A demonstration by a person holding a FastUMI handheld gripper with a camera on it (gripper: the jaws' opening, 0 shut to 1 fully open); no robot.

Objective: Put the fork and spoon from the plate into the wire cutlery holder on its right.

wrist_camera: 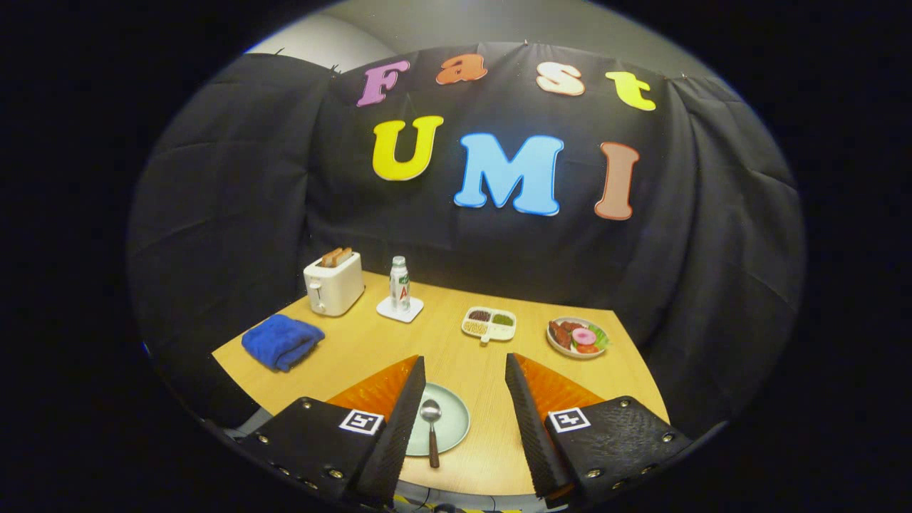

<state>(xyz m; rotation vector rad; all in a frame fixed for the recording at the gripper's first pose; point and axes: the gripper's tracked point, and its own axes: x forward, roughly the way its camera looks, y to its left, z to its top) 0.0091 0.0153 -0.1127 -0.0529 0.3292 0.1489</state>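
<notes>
One spoon point(430, 422) lies on the plate point(456, 420) between your gripper's point(463, 399) spread, empty fingers, handle toward you for an easy pinch.

Even overhead light falls on the pale wooden table point(370, 342), leaving only soft, short shadows beside the toaster point(333, 283) and bottle point(400, 283). The black cloth wall soaks up light and stays dim. Fisheye distortion bends the table's edges, and the gripper point(464, 369), fingers spread apart, looks slightly soft up close.
</notes>
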